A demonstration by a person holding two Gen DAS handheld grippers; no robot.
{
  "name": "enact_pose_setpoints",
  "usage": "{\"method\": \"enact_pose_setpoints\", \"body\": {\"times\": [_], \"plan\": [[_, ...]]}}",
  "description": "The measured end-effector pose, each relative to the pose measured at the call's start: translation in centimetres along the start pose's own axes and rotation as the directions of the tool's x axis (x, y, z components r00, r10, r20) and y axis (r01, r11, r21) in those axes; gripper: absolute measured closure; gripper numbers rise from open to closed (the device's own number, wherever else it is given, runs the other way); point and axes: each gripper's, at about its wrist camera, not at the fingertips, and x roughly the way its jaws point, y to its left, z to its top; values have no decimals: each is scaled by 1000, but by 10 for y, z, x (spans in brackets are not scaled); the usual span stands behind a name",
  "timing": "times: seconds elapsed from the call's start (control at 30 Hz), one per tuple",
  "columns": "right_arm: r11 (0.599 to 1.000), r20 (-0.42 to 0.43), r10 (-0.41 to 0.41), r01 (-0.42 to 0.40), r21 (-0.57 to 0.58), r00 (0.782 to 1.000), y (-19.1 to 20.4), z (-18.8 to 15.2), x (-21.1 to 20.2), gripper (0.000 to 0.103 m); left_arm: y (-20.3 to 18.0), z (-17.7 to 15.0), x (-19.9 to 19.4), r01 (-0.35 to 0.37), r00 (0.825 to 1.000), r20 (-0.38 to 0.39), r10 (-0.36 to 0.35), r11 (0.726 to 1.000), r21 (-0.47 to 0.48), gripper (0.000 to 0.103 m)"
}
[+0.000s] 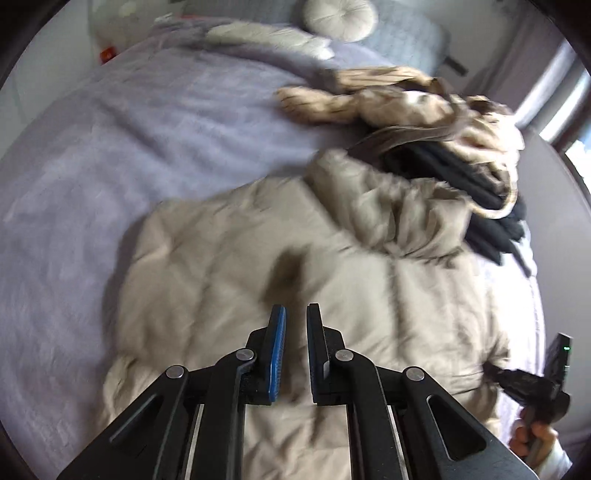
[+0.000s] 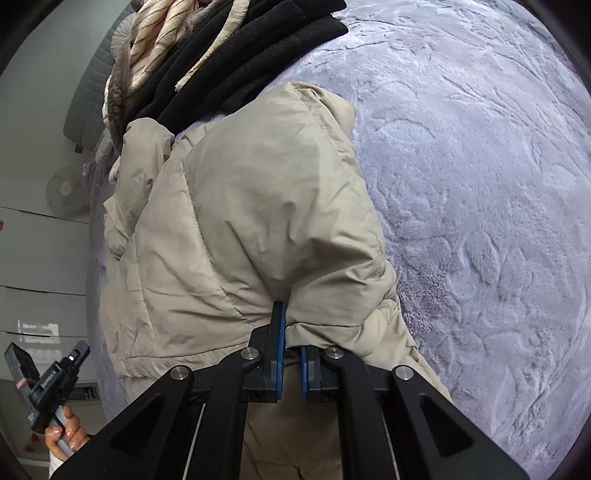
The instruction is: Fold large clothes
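A beige puffer jacket (image 1: 280, 258) lies spread on the lilac bed cover (image 1: 129, 129). My left gripper (image 1: 295, 314) hovers over its lower middle with a narrow gap between its fingers and nothing held. In the right wrist view my right gripper (image 2: 291, 325) is shut on a fold of the same jacket (image 2: 240, 206), which drapes up over the right finger. The right gripper also shows in the left wrist view (image 1: 532, 384) at the jacket's right edge.
A heap of other clothes lies past the jacket: a black garment (image 1: 480, 195) (image 2: 258, 48) and a cream striped one (image 1: 369, 99) (image 2: 155, 33). A round cushion (image 1: 340, 18) sits at the bed's head. White drawers (image 2: 40, 266) stand beside the bed.
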Motion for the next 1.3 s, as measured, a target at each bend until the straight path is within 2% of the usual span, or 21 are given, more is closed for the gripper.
{"method": "enact_pose_setpoints", "body": {"times": [0.07,0.13,0.2,0.27,0.33,0.37,0.4,0.43,0.5,0.6,0.73,0.83,0.87,0.9,0.93,0.97,1.0,1.1,1.3], "plan": [[1000,-2,-3,3,-1,1000,1,0,0,96,-18,3,12,15,1000,-11,-15,999,50,91],[1000,-7,-4,4,-2,1000,2,0,-2,95,-29,1,32,4,999,-46,0,997,82,91],[1000,-34,-1,0,-25,999,7,-1,-9,92,-32,-5,52,-34,995,-89,42,996,87,91],[995,-52,9,-14,-100,999,16,-5,-24,92,-28,-9,62,-34,992,-118,41,997,63,91],[983,-32,30,-35,-179,999,23,-10,-46,74,-27,-10,61,-26,994,-105,33,998,62,91],[975,-11,54,-55,-214,998,25,-13,-60,49,-26,-10,60,-28,994,-101,34,997,65,91],[971,10,70,-66,-230,997,26,-13,-70,31,-25,-9,60,-29,994,-99,35,997,67,91],[968,44,83,-70,-239,996,25,-13,-81,30,-23,-9,59,-28,995,-98,35,997,67,91],[974,86,67,-47,-221,994,20,-4,-90,30,-21,-10,60,-30,995,-96,37,997,66,91],[991,119,35,-20,-133,992,6,15,-85,30,-18,-10,60,-28,995,-92,33,998,56,91],[997,134,73,-75,3,988,-15,42,-61,30,-18,-13,60,-26,996,-83,31,998,62,91],[987,85,114,-122,104,990,-28,55,-28,30,-16,-16,64,-31,996,-85,37,997,70,91],[981,64,143,-150,124,988,-29,56,-17,39,-15,-16,65,-32,996,-86,38,997,67,91],[977,51,167,-172,126,985,-26,56,-12,67,-14,-16,66,-33,995,-87,39,997,64,91],[978,41,176,-179,110,984,-21,58,-8,77,-14,-16,67,-37,995,-86,43,997,63,91],[986,50,148,-152,74,988,-15,58,-7,82,-13,-16,70,-40,995,-85,46,997,63,91],[994,62,100,-103,38,993,-10,59,-6,85,-12,-17,73,-42,995,-86,48,997,64,91],[1000,68,12,-11,-21,998,-10,59,5,86,-10,-20,84,-50,994,-92,56,997,67,91],[1000,74,7,-5,-24,997,-18,55,19,83,-12,-26,97,-75,993,-81,83,993,88,91]]}}
